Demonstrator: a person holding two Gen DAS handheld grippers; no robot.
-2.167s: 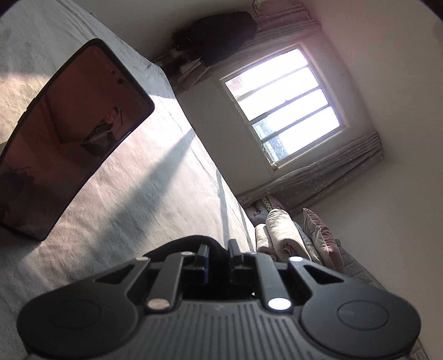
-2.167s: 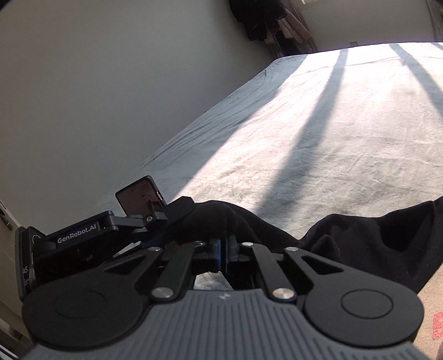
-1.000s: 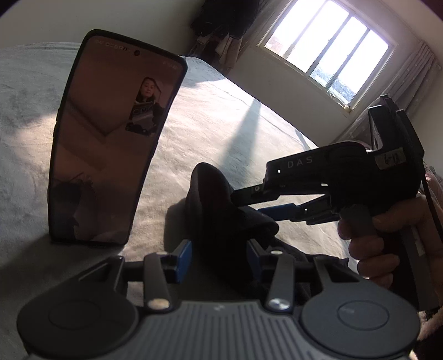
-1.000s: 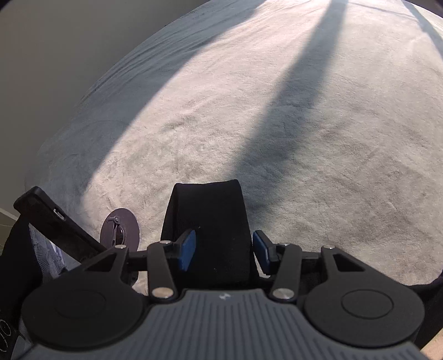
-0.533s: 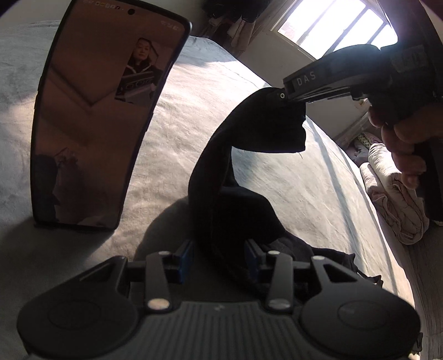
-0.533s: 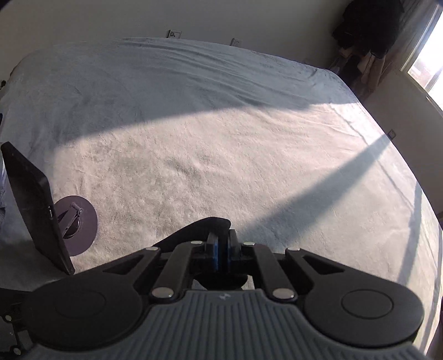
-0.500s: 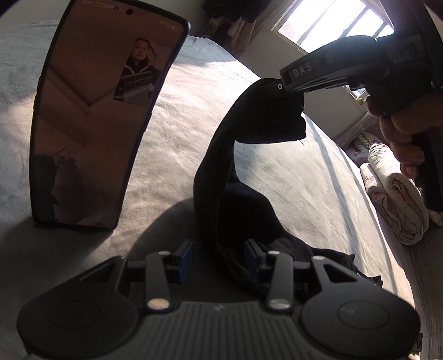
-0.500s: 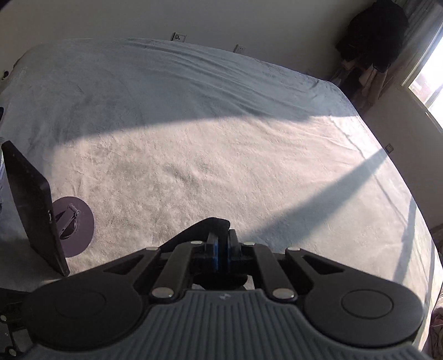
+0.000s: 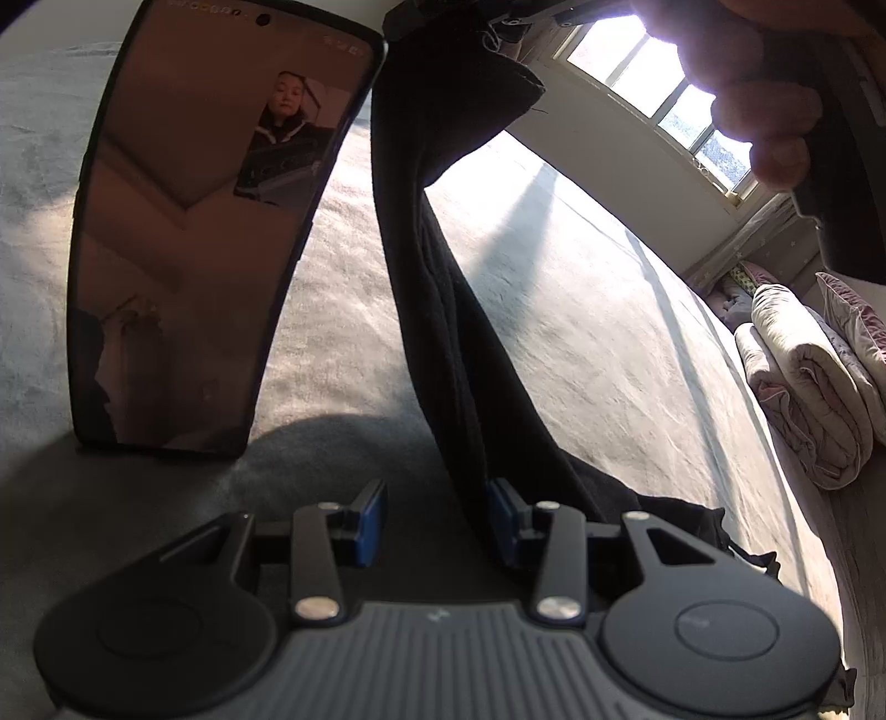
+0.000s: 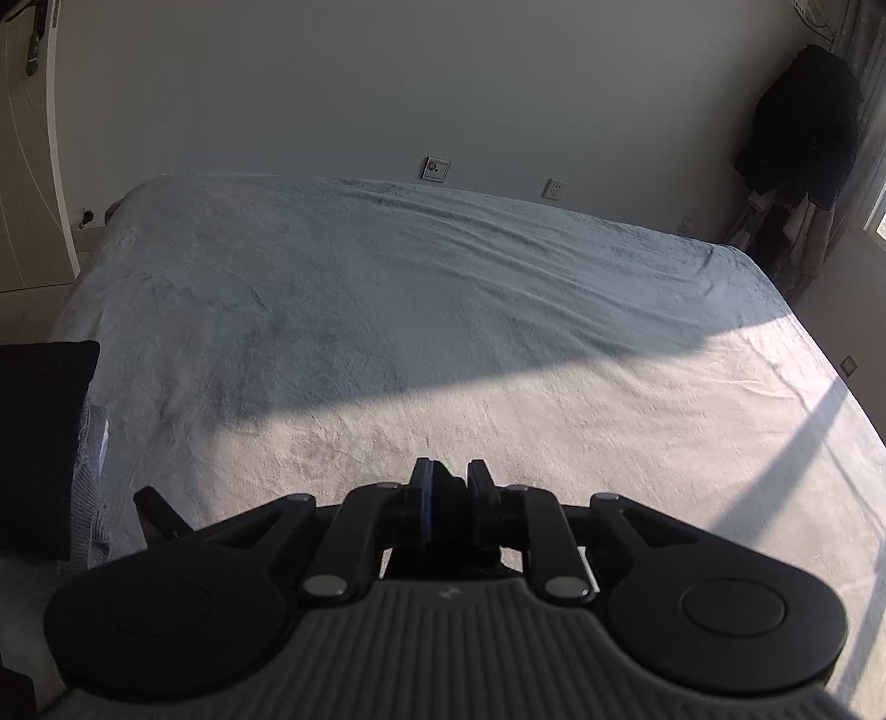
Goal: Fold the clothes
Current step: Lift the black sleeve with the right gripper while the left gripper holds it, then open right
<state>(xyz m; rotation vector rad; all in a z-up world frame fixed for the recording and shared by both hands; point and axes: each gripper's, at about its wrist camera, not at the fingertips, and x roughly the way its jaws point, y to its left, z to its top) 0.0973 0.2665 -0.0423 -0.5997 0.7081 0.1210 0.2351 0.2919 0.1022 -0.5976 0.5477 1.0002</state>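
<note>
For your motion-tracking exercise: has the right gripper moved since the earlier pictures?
Yes. In the left wrist view the right gripper has risen above the phone, lifting the black garment with it.

Glaring window (image 9: 659, 72) backlight, long shadows, fisheye warp

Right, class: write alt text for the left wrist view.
A black garment stretches taut from the top of the frame down between the open left gripper fingers. A phone stands upright on the grey bed beside it.
</note>
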